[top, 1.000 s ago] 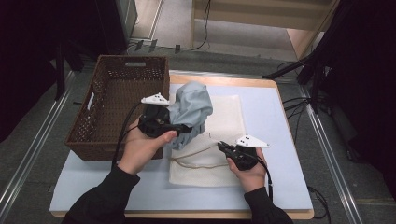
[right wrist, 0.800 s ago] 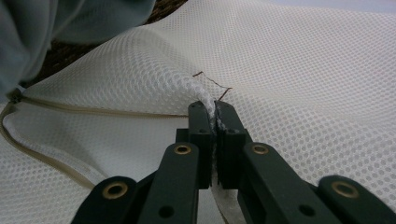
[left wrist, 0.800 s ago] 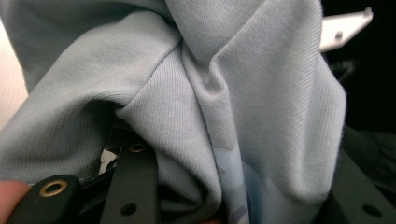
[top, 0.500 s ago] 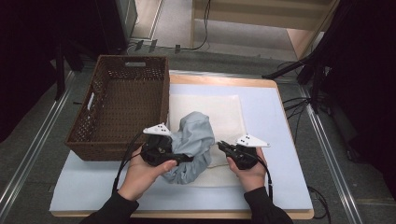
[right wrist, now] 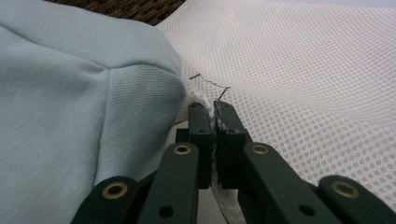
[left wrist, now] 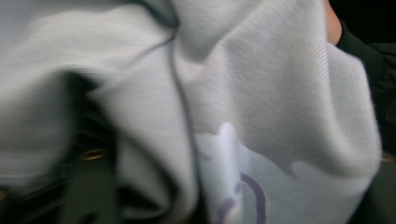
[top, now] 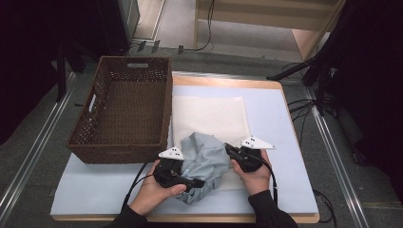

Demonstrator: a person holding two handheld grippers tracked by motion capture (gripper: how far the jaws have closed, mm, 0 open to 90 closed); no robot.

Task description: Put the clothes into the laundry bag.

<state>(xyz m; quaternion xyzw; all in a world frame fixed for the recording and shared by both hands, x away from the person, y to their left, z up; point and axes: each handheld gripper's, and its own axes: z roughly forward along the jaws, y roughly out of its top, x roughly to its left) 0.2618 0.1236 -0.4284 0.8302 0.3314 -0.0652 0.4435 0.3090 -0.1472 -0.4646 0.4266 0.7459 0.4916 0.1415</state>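
A bundled pale blue-grey garment (top: 206, 159) lies on the near end of a flat white mesh bag (top: 211, 114). My left gripper (top: 192, 182) reaches under the bundle from the left and is shut on the garment (left wrist: 261, 93); folds of cloth hide its jaws. A white and purple print shows on the cloth. From the right, my right gripper (top: 229, 149) is shut on the mesh bag's edge (right wrist: 215, 112), with a pinch of netting between its jaws. The garment (right wrist: 70, 93) bulges just left of that pinch, and the mesh bag (right wrist: 303, 70) spreads beyond.
A brown wicker basket (top: 116, 149) stands at the left of the table, its near wall close to my left hand. A light blue mat (top: 285, 123) covers the tabletop. Cables trail on the floor to the right.
My left gripper has dragged the garment from beside the basket toward the person, down to the bag's near end. The right gripper has stayed in place on the mesh.
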